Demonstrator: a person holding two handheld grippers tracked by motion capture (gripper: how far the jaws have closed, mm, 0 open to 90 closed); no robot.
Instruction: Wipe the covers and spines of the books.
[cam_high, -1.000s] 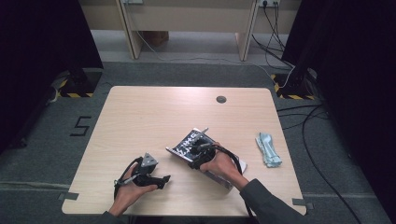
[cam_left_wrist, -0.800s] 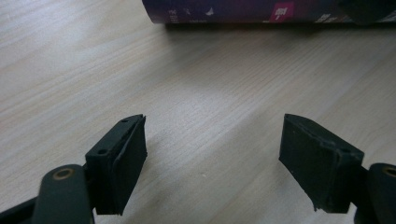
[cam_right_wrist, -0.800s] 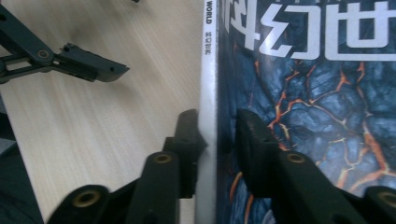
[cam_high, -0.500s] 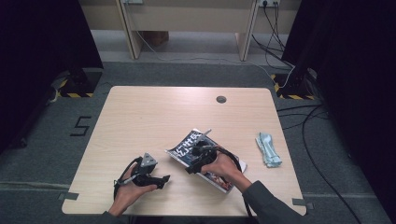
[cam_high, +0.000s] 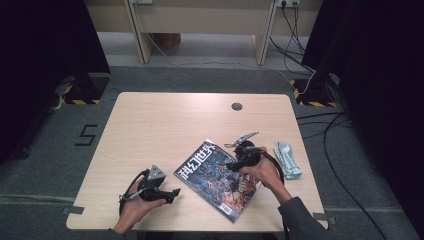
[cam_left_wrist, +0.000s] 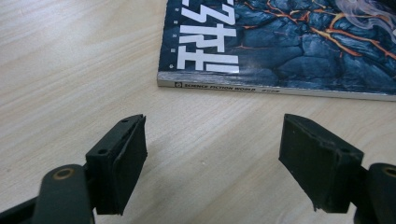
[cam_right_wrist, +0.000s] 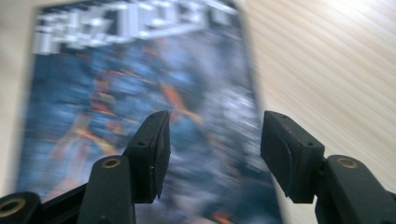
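Observation:
A magazine (cam_high: 215, 175) with a dark blue and orange cover and white lettering lies flat on the wooden table (cam_high: 165, 125), turned at a slant. My right gripper (cam_high: 232, 165) hovers over its right half, fingertips pointing left. Its jaws have just been opening and stand apart with nothing between them. In the right gripper view the blurred magazine (cam_right_wrist: 116, 93) lies below the right gripper (cam_right_wrist: 212, 149). My left gripper (cam_high: 174, 194) rests on the table just left of the magazine, open. The left gripper view has the left gripper (cam_left_wrist: 212, 158) facing the magazine's spine (cam_left_wrist: 280, 88), a short way off.
A folded pale blue cloth (cam_high: 287, 159) lies at the right of the table, close beside the right hand. A round cable hole (cam_high: 236, 106) sits near the far edge. The table's front edge runs just under both forearms.
My right hand has slid to the right across the magazine, uncovering most of the cover, and its jaws have spread apart. The left gripper has stayed where it was.

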